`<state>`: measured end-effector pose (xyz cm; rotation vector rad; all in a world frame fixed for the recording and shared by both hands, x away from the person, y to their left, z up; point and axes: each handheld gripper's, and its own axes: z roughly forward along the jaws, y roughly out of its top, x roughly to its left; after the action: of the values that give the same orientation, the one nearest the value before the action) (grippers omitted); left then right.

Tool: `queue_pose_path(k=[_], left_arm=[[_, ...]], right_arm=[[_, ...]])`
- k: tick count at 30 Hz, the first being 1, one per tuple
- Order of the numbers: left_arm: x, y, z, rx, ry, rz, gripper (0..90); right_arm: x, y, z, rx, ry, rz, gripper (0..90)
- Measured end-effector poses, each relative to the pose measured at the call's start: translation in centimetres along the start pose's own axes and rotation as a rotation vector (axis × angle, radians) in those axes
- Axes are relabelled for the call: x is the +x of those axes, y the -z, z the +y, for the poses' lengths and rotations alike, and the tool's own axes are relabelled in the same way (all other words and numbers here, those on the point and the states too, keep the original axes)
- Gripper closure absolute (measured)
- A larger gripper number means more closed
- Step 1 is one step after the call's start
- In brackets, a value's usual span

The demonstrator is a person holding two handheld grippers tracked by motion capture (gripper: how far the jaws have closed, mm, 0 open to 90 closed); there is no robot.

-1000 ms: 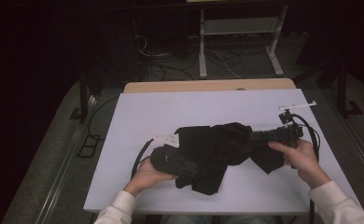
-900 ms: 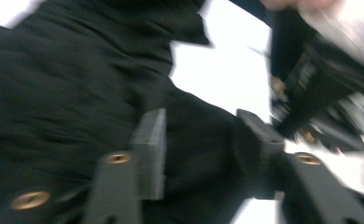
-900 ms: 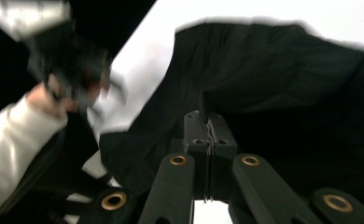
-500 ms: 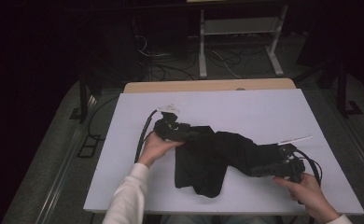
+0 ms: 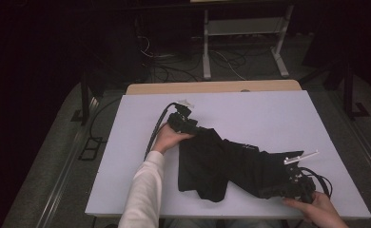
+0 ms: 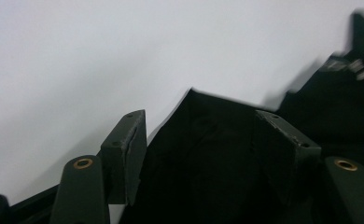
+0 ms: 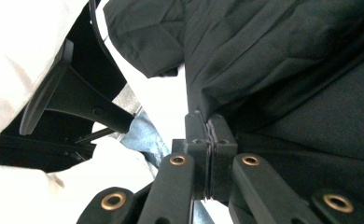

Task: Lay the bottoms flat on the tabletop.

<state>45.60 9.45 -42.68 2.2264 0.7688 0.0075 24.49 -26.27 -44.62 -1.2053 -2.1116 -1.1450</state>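
Note:
A black garment [image 5: 231, 164] lies stretched slantwise across the white table top [image 5: 269, 114]. My left gripper [image 5: 186, 124] is at its far left corner. In the left gripper view, that gripper [image 6: 201, 135] has its jaws apart; they have just been opening. The black cloth [image 6: 208, 158] lies loose between them, untouched by the pads. My right gripper [image 5: 288, 183] is at the garment's near right end, close to the table's front edge. In the right gripper view, this gripper [image 7: 207, 122] is shut on a fold of the garment [image 7: 283, 70].
A wooden strip [image 5: 212, 88] borders the table's far side. Behind it, on the dark floor, are a metal stand [image 5: 240, 28] and loose cables [image 5: 174, 71]. The right gripper view looks under the table's front edge at a white sleeve [image 7: 21, 37].
The left hand has carried its corner of the garment away to the far left. The right hand has drawn its end toward the near right edge. The bunched garment is now pulled out long.

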Motion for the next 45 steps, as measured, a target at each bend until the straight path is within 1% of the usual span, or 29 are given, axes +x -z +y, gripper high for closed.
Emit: queue_pose_path(k=[2,4,8,10,12,13,15,16,19,20,21,22,25,27,28,30,31,32,35,38,40,42,44,45], left_arm=[[0.0,-0.5,0.0,0.006,-0.018,0.001,39.2],[0.1,-0.9,-0.1,0.006,-0.018,-0.016,41.3],[-0.1,-1.5,-0.3,0.032,-0.063,-0.025,43.3],[-0.1,-1.7,-0.4,0.036,-0.070,-0.044,45.0],[-0.2,-1.9,-0.4,0.047,-0.079,-0.040,46.9],[-0.2,-2.0,-0.4,0.053,-0.084,-0.045,48.3],[-0.3,-2.0,-0.4,0.056,-0.085,-0.057,52.3],[-0.4,-2.1,-0.4,0.056,-0.088,-0.055,54.9],[-0.7,-2.3,-0.3,0.064,-0.128,-0.027,60.7],[-0.8,-2.4,-0.3,0.064,-0.134,-0.019,63.6],[-0.9,-2.4,-0.3,0.065,-0.148,-0.015,67.2],[-1.1,-2.5,-0.3,0.063,-0.153,-0.019,70.0],[-1.3,-2.8,-0.3,0.056,-0.153,-0.022,84.5],[-1.4,-2.9,-0.1,0.062,-0.150,-0.013,87.6],[-1.4,-2.8,0.0,0.068,-0.145,-0.006,88.4],[-1.3,-2.6,0.4,0.084,-0.138,0.028,89.0],[-1.1,-2.3,0.7,0.080,-0.134,0.049,89.1],[-0.9,-1.9,1.1,0.065,-0.121,0.070,89.3],[0.2,0.1,2.8,-0.006,-0.054,0.129,89.5],[1.3,2.1,4.7,-0.067,-0.002,0.175,89.5],[1.9,3.3,5.8,-0.122,0.041,0.187,89.5],[2.4,4.2,6.6,-0.166,0.071,0.205,89.5],[2.8,4.9,7.3,-0.204,0.105,0.201,89.5],[2.9,5.3,7.5,-0.221,0.111,0.204,89.5]], right_arm=[[0.0,0.0,-0.2,-0.001,-0.003,0.011,87.3],[0.0,0.1,-0.3,-0.005,-0.002,0.016,87.3],[0.0,0.1,-0.5,-0.007,-0.007,0.024,87.3],[-0.1,0.1,-0.6,-0.003,-0.011,0.028,87.3],[-0.1,0.0,-0.7,0.001,-0.012,0.029,87.3],[-0.1,0.0,-0.7,0.001,-0.011,0.032,87.3],[-0.1,-0.1,-0.7,0.001,-0.011,0.033,87.2],[-0.1,-0.1,-0.7,0.003,-0.010,0.032,87.2],[0.0,-0.1,-0.6,0.002,-0.009,0.035,87.1],[-0.1,-0.1,-0.6,0.000,-0.010,0.038,87.1],[-0.1,-0.1,-0.6,-0.002,-0.010,0.042,87.1],[-0.1,-0.1,-0.6,-0.004,-0.009,0.042,87.1],[0.0,-0.2,-0.6,-0.001,-0.010,0.043,86.9],[-0.1,-0.2,-0.5,-0.003,-0.008,0.045,86.9],[-0.1,-0.1,-0.4,-0.006,-0.010,0.048,86.9],[-0.1,0.3,0.2,-0.018,-0.008,0.046,86.9],[-0.1,0.7,0.6,-0.032,-0.003,0.038,87.0],[-0.2,1.2,1.2,-0.046,0.003,0.031,86.9],[-0.5,3.1,3.6,-0.102,0.004,0.005,87.0],[-1.0,5.1,6.5,-0.156,0.007,-0.031,87.0],[-1.2,6.4,8.3,-0.195,0.010,-0.057,87.0],[-1.1,7.6,9.9,-0.224,0.021,-0.090,87.0],[-0.9,8.5,11.3,-0.253,0.027,-0.108,87.0],[-0.8,8.9,11.9,-0.268,0.032,-0.114,87.0]])
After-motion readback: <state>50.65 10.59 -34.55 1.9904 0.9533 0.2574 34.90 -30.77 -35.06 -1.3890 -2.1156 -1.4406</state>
